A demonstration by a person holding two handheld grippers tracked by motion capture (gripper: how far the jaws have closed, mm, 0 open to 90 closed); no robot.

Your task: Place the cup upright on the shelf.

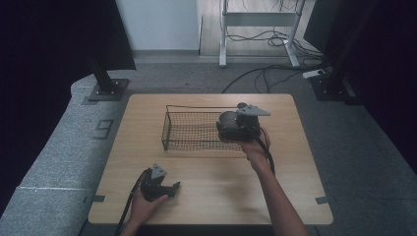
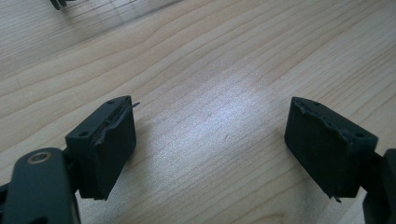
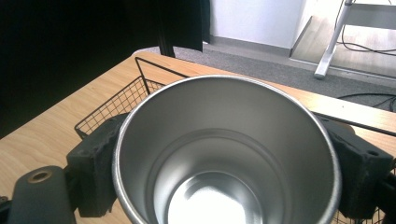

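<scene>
A shiny steel cup [image 3: 261, 140] sits between the jaws of my right gripper [image 3: 226, 140], which is shut on its sides; the cup's mouth faces the camera and it is empty. From above, the right gripper [image 1: 231, 127] holds the cup [image 1: 227, 119] over the right end of a black wire basket [image 1: 189, 132] in the middle of the wooden table [image 1: 211, 191]. The basket's mesh corner [image 3: 116, 108] shows behind the cup. My left gripper [image 1: 173, 189] rests on the table near the front left, open and holding nothing, with bare wood between its pads [image 2: 105, 149].
Black stand bases sit on the carpet beyond the table's far left [image 1: 105, 89] and far right [image 1: 330, 86] corners. A white desk frame [image 1: 258, 22] and loose cables [image 1: 265, 73] lie on the floor behind. Dark curtains flank both sides.
</scene>
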